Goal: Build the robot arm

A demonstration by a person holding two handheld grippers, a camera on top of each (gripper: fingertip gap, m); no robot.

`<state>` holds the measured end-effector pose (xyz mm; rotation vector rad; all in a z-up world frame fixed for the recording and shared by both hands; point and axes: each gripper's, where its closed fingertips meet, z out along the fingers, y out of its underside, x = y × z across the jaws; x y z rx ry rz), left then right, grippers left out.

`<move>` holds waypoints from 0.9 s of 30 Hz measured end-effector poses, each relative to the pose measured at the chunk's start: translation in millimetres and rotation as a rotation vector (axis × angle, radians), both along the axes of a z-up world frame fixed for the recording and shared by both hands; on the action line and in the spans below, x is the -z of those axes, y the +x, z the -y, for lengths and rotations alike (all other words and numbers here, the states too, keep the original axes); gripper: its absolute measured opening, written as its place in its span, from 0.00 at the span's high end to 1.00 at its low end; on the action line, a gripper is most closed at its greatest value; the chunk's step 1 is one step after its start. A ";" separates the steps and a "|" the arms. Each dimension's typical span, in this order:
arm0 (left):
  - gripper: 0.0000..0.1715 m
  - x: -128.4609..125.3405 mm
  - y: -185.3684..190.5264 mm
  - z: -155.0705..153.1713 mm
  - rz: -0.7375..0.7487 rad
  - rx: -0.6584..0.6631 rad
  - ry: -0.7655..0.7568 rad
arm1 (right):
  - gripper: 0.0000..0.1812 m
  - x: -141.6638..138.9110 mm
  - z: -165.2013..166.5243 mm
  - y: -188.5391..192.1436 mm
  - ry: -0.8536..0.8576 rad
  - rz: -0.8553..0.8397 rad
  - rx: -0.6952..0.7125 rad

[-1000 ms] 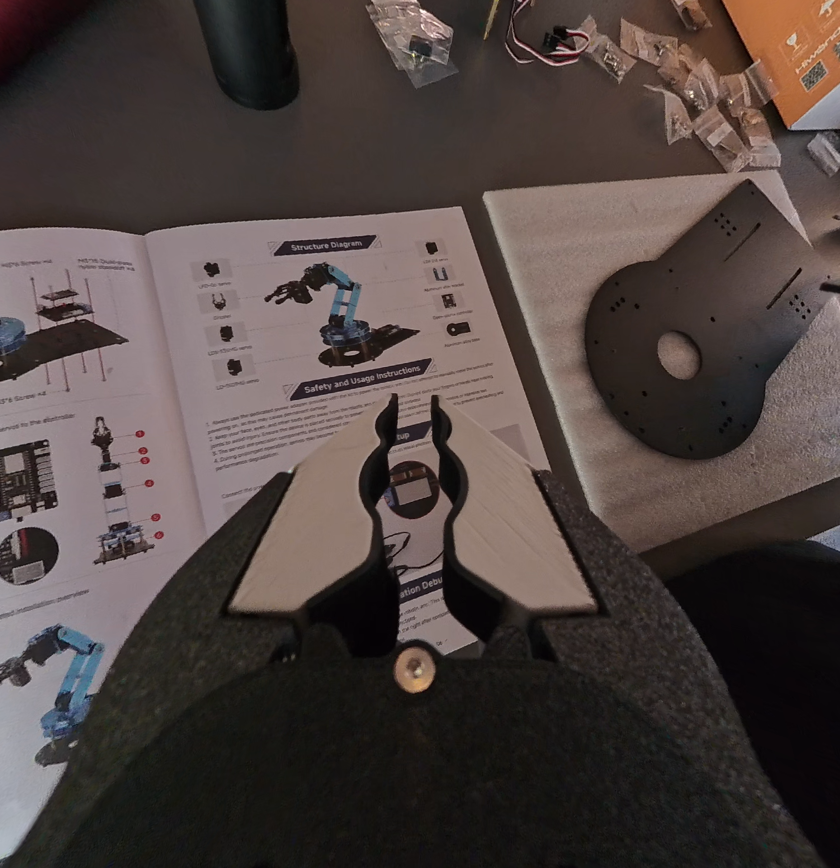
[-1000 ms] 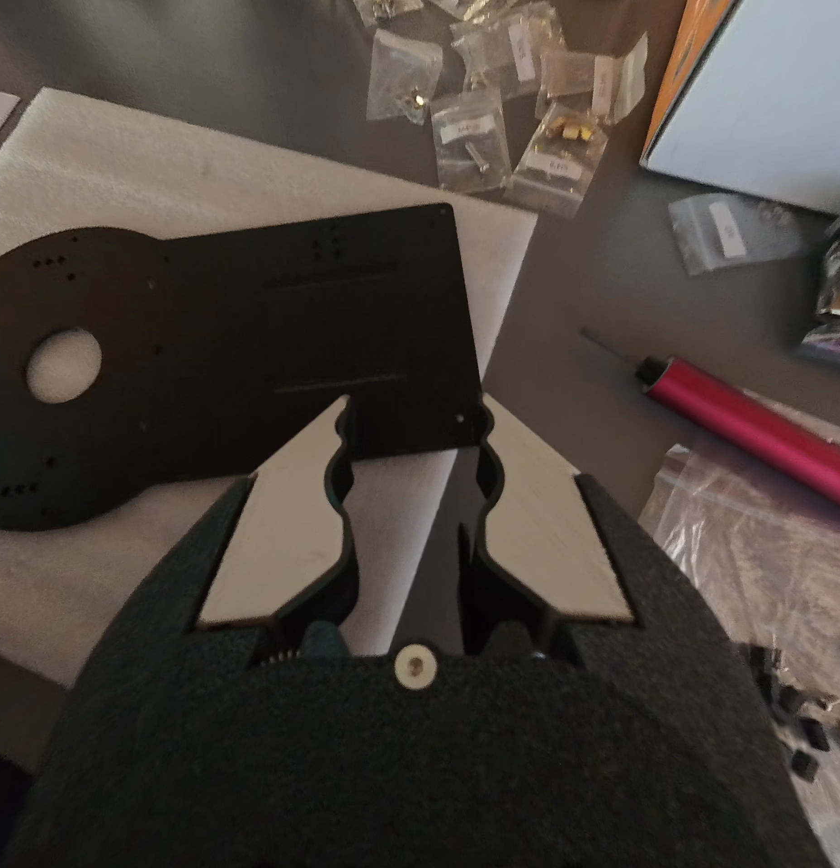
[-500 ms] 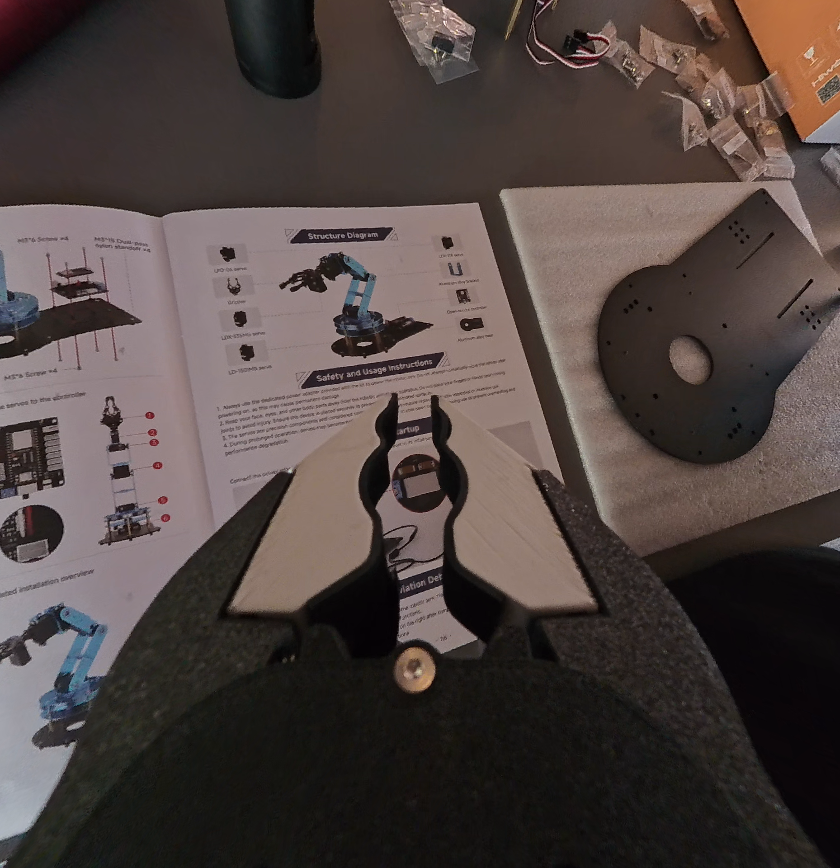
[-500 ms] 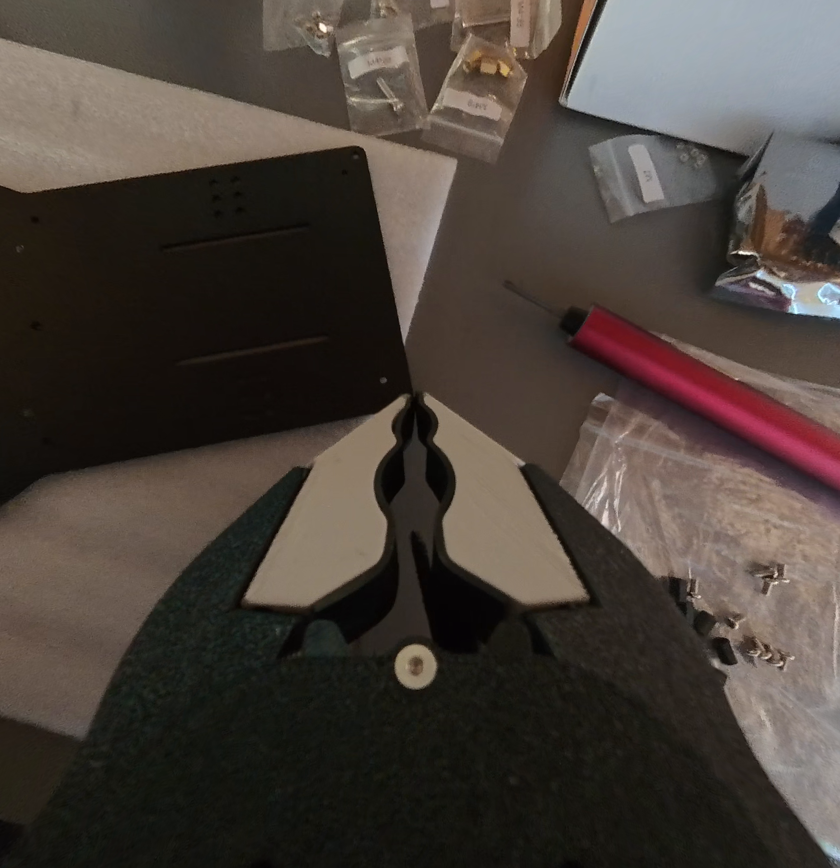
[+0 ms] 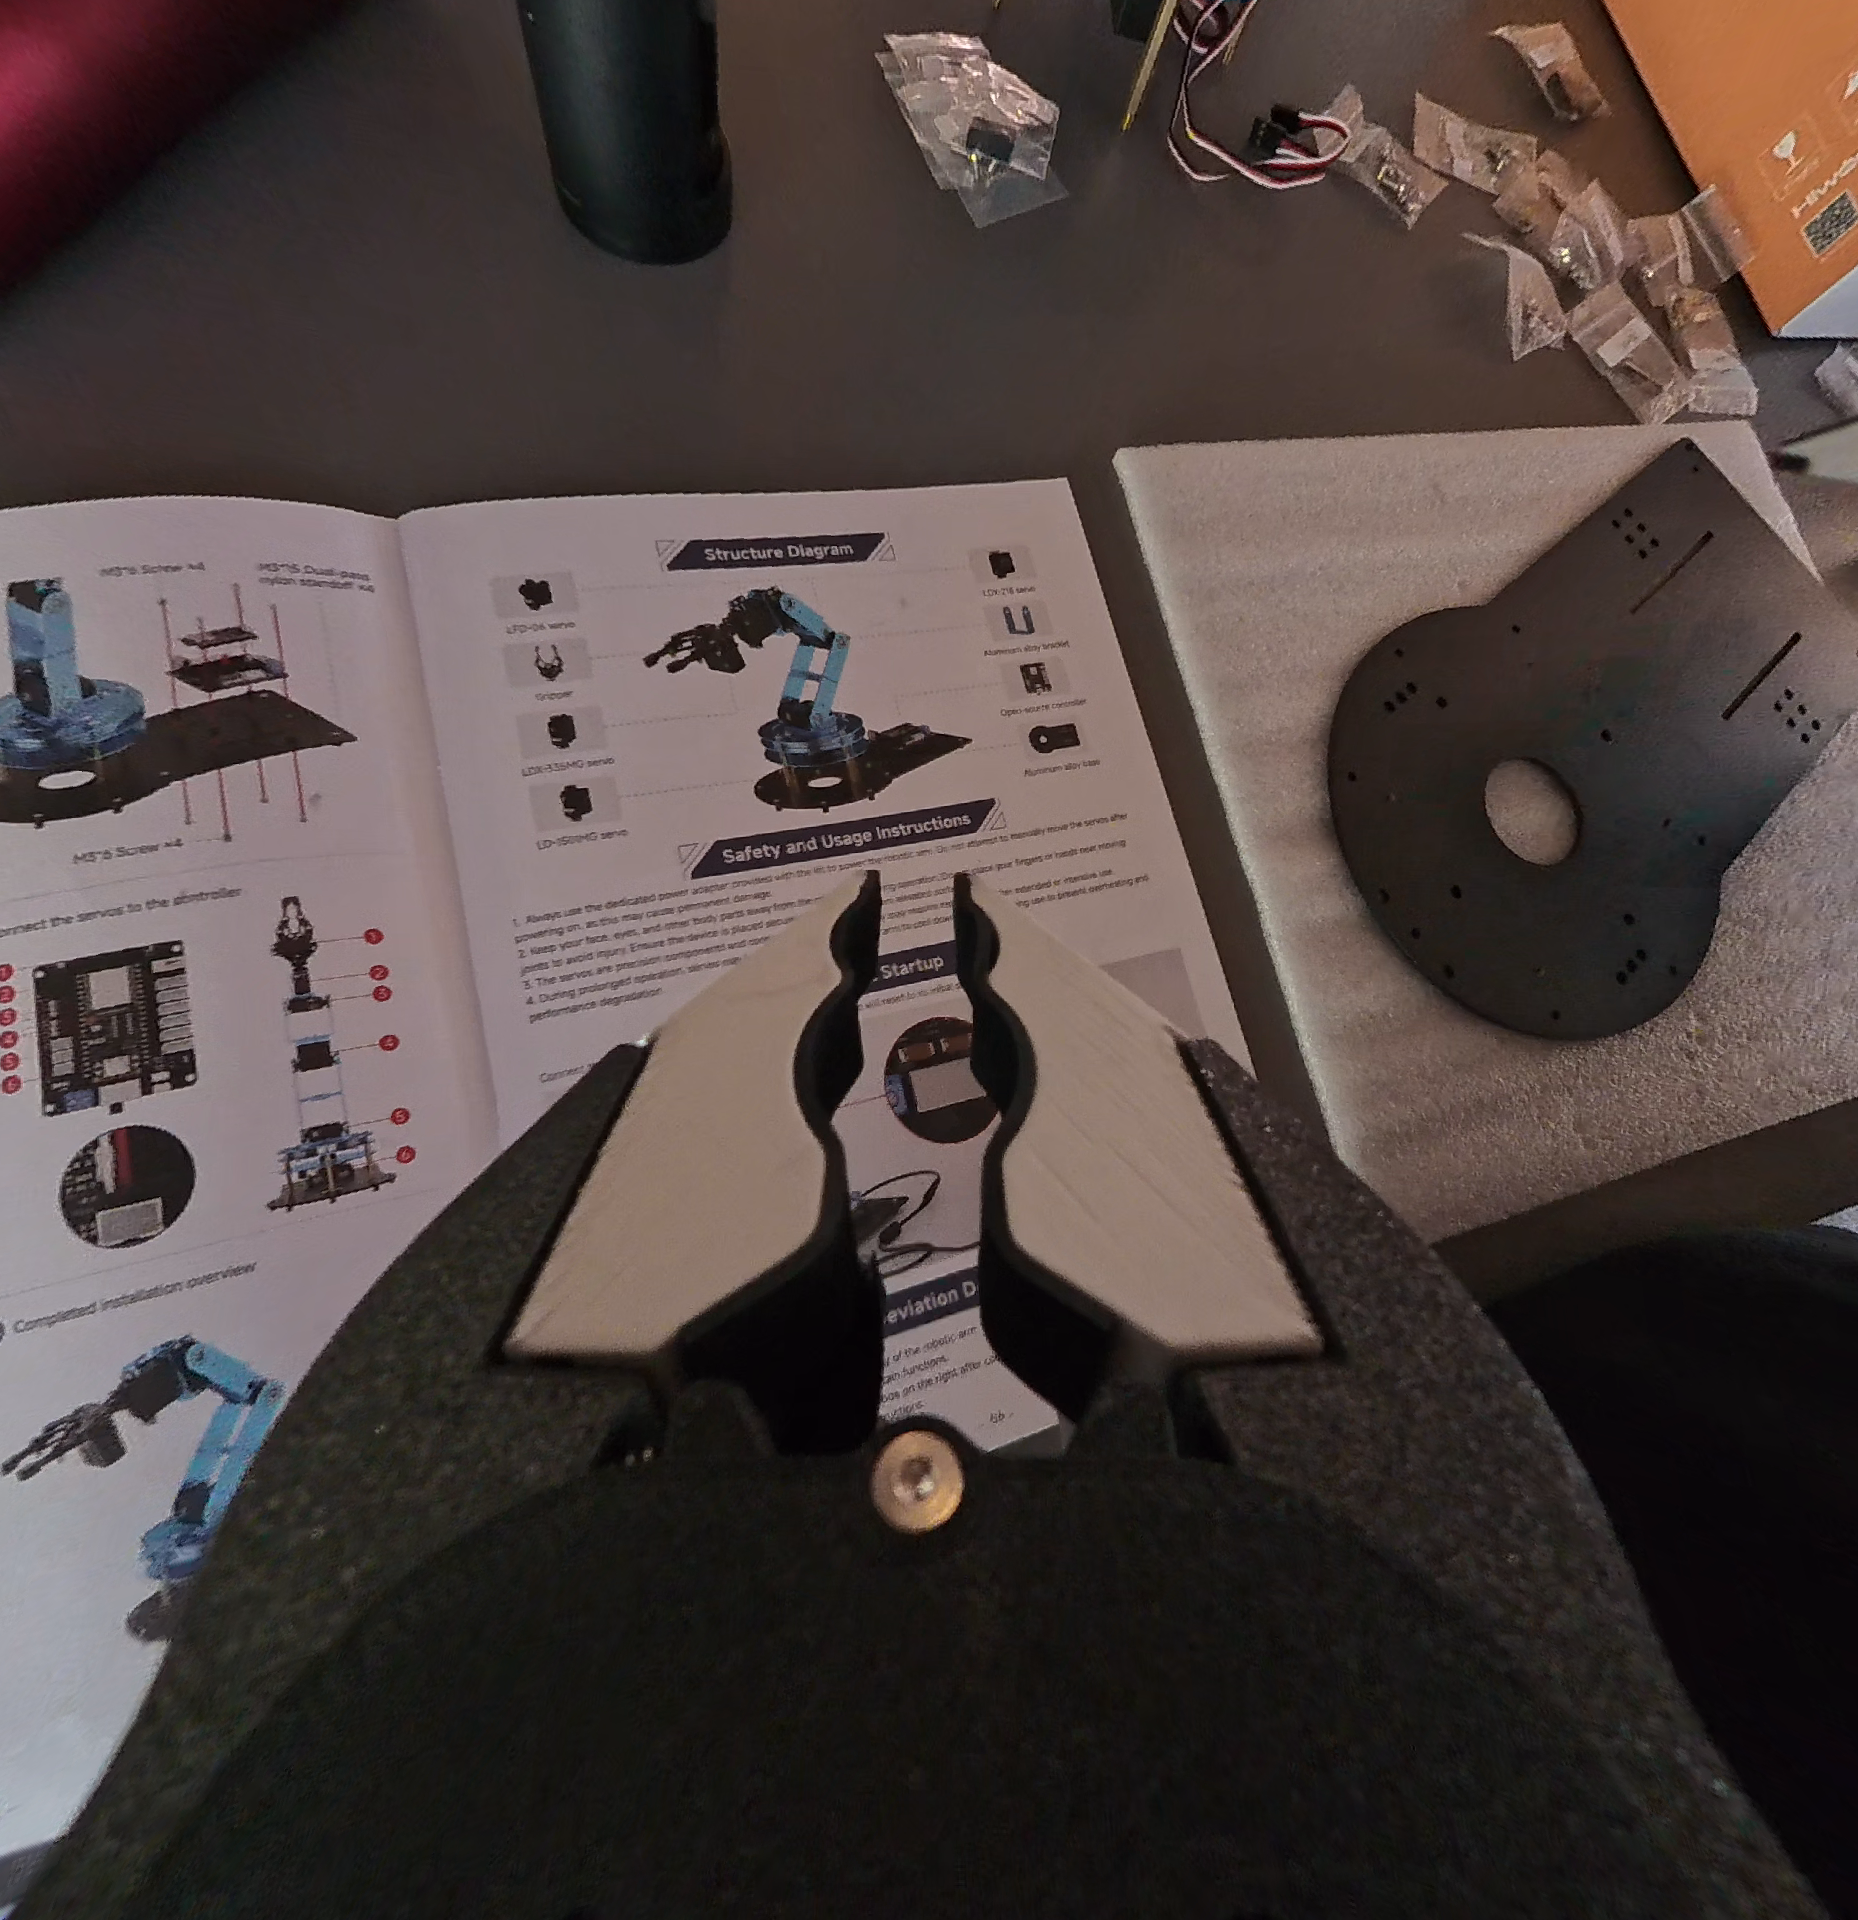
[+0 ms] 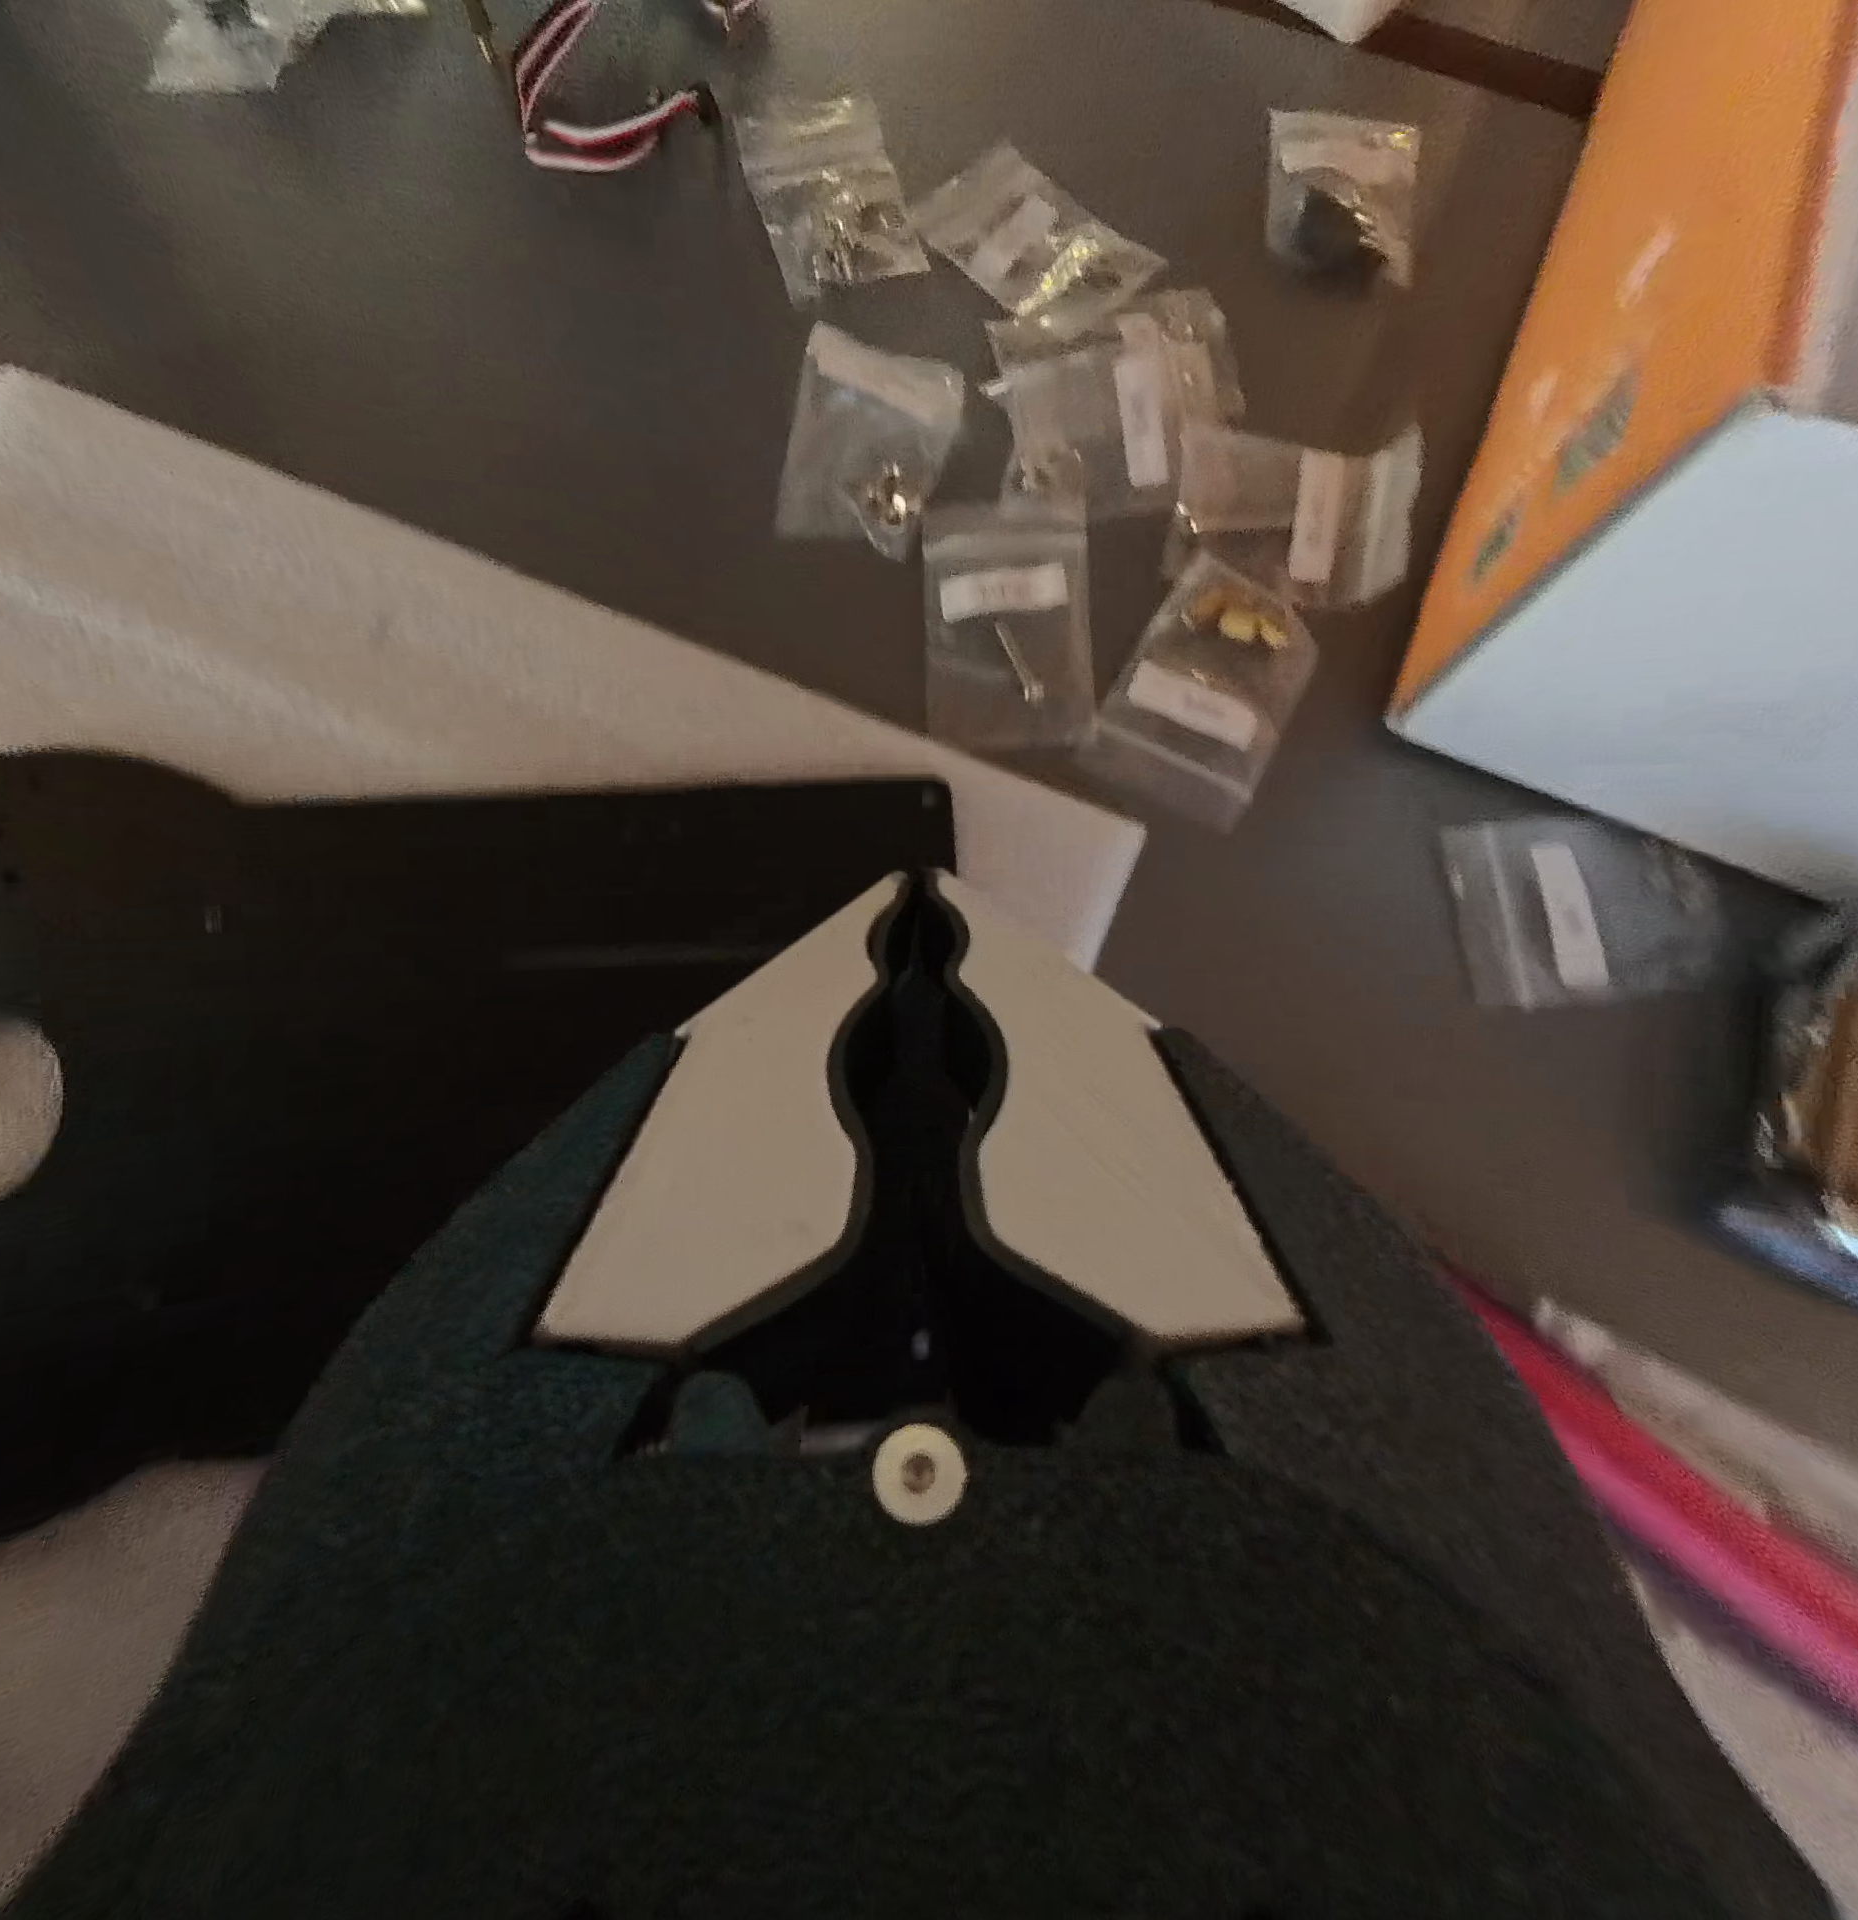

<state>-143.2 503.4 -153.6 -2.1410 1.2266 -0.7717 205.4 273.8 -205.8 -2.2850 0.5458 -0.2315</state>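
Observation:
A flat black plate (image 5: 1590, 831) with a round hole and small drilled holes lies on a white foam sheet (image 5: 1268, 623). Its straight end looks raised off the foam. In the right wrist view my right gripper (image 6: 920, 881) is shut on the plate (image 6: 385, 1039) near a corner of that straight end, and the plate's edge runs back between the fingers. This view is blurred. My left gripper (image 5: 917, 883) hovers over an open instruction booklet (image 5: 385, 727), its jaws a narrow gap apart and empty.
Several small clear bags of hardware (image 6: 1008, 623) lie beyond the foam (image 6: 281, 623), next to an orange box (image 6: 1631, 364). A striped servo cable (image 5: 1247, 145) and a black cylinder (image 5: 634, 125) stand at the back. A pink tube (image 6: 1683, 1538) lies at the right. Left tips to right tips: about 40 cm.
My right gripper closed on the plate's corner and has since tilted up, raising that end. The left gripper drifted slightly back and left over the booklet, gap unchanged.

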 end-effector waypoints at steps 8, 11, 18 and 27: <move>0.92 -2.6 -17.0 -9.4 0.011 -0.072 -0.002 | 1.00 18.7 -23.8 15.6 -0.072 -0.016 -0.045; 0.92 -1.5 -21.2 -10.3 0.010 -0.088 -0.005 | 1.00 18.2 -22.3 15.0 -0.059 -0.036 -0.029; 0.92 -0.5 -21.7 -7.9 -0.002 -0.085 0.001 | 1.00 2.1 -60.8 -95.8 0.022 -0.093 -0.440; 0.92 1.7 -24.6 -8.1 -0.003 -0.087 -0.003 | 1.00 10.5 -80.2 -135.8 -0.007 -0.051 -0.517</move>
